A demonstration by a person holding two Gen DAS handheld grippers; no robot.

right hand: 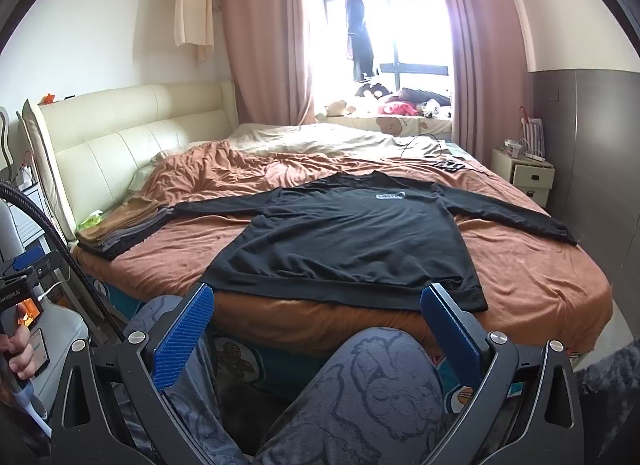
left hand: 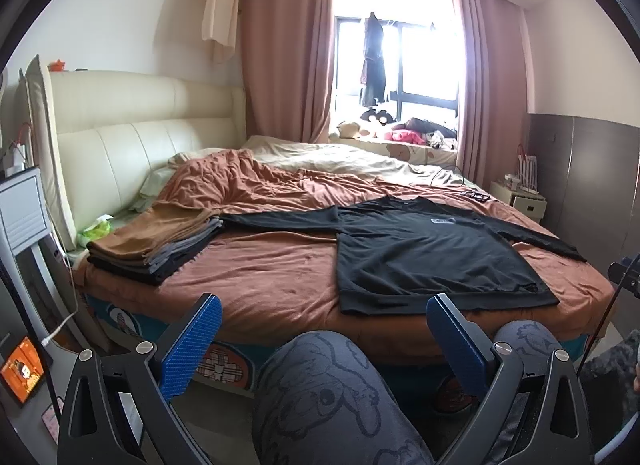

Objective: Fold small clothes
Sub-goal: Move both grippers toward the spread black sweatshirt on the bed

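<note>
A black long-sleeved shirt [left hand: 432,253] [right hand: 352,241] lies spread flat on the orange-covered bed, front up, both sleeves stretched out sideways, hem at the near edge. A pile of folded clothes [left hand: 156,245] [right hand: 120,231], brown on top of grey and black, rests at the bed's left side by the headboard. My left gripper [left hand: 324,311] hangs open short of the bed edge, over a person's patterned knee. My right gripper [right hand: 316,299] is open too, just before the shirt's hem. Neither holds anything.
The bed [left hand: 260,277] [right hand: 540,277] carries rumpled orange and cream covers toward the back. A person's knees [left hand: 328,393] [right hand: 380,393] in grey patterned trousers sit below the grippers. A white nightstand [right hand: 524,175] stands at the right, a lit phone screen [left hand: 22,373] at the left.
</note>
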